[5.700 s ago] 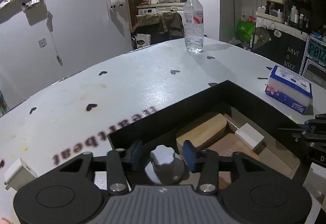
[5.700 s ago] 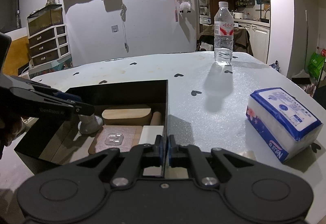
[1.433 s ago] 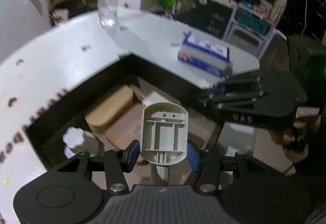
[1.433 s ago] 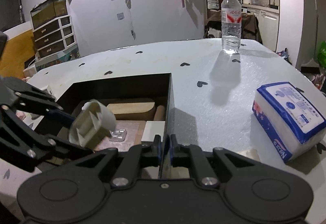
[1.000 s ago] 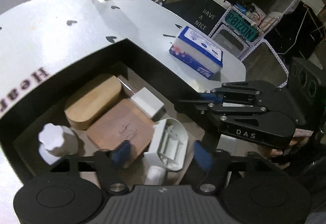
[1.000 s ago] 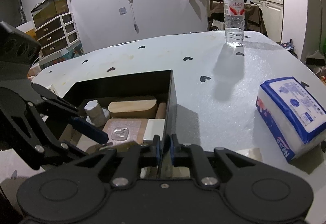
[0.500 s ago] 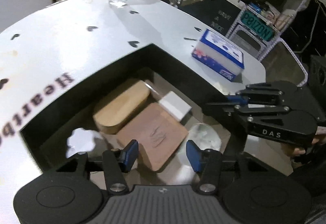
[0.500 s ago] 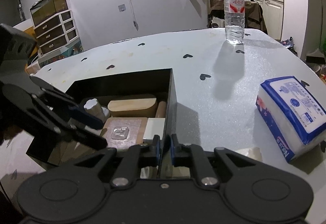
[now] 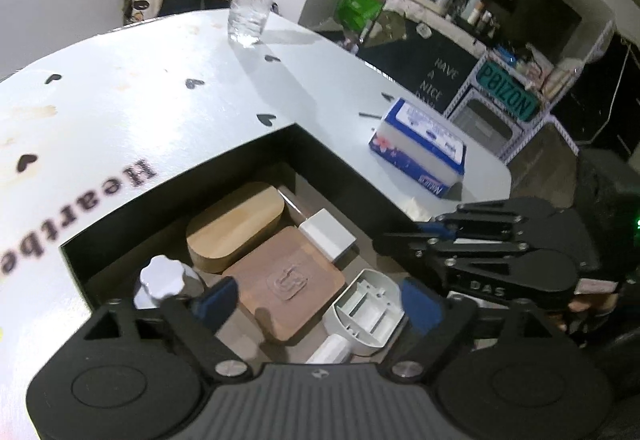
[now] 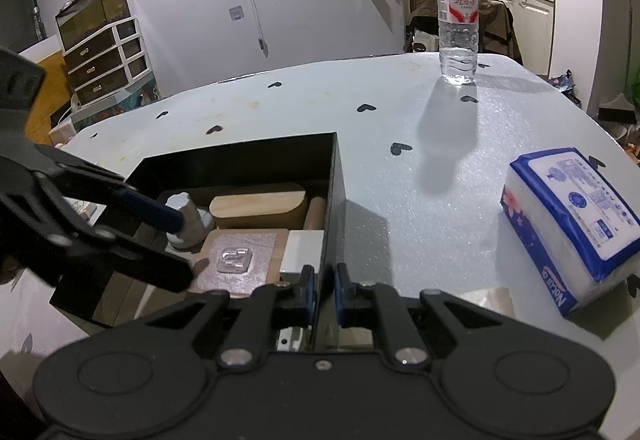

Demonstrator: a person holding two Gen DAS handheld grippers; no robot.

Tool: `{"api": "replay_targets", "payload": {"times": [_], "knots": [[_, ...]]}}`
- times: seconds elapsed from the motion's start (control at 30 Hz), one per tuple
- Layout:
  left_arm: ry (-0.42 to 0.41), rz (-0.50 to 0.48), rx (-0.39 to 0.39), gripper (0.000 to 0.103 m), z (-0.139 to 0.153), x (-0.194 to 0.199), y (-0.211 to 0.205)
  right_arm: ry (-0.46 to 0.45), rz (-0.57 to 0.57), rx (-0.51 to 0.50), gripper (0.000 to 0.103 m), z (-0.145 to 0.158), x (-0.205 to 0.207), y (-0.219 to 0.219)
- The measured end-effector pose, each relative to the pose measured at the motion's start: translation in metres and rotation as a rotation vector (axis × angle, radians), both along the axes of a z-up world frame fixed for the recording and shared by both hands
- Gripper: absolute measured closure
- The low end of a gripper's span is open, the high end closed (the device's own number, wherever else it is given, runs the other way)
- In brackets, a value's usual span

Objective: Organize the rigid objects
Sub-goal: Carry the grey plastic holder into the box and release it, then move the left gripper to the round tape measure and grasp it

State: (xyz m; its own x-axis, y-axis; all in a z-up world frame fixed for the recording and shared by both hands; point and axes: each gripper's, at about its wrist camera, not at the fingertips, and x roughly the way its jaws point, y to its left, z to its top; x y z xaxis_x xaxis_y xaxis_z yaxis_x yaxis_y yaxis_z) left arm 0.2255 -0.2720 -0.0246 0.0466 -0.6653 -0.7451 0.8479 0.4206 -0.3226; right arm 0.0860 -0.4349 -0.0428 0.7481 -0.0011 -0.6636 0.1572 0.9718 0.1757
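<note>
Fingers of the left gripper stand spread apart over the black box, holding nothing. Below them a grey plastic shell lies in the box beside a brown pad, a wooden block and a white knob. The right gripper pinches the box wall on the worktop.

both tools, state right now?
Left tool: open, holding nothing, above the black box.
Right tool: shut on the box's side wall.
</note>
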Motion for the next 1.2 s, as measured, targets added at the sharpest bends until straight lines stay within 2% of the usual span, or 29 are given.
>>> {"api": "replay_targets", "payload": {"times": [0.13, 0.33, 0.53, 0.9, 1.1, 1.2], "knots": [[-0.002, 0.028, -0.029, 0.0, 0.01, -0.007, 0.014, 0.003, -0.004, -0.002, 0.093, 0.0, 0.001, 0.0], [-0.058, 0.063, -0.066, 0.0, 0.024, -0.024, 0.036, 0.006, -0.01, -0.004, 0.093, 0.0, 0.001, 0.002], [-0.127, 0.158, -0.083, 0.0, 0.029, -0.031, 0.066, 0.011, -0.015, -0.009, 0.093, -0.001, 0.0, 0.003], [-0.269, 0.471, -0.075, 0.0, 0.02, -0.034, 0.132, 0.009, -0.023, -0.017, 0.094, -0.001, -0.001, 0.005], [-0.292, 0.66, -0.078, 0.0, 0.008, -0.03, 0.165, 0.01, -0.029, -0.028, 0.094, -0.001, -0.001, 0.007], [-0.328, 0.748, -0.057, 0.0, 0.001, -0.03, 0.175, 0.01, -0.033, -0.027, 0.095, -0.001, -0.001, 0.007]]}}
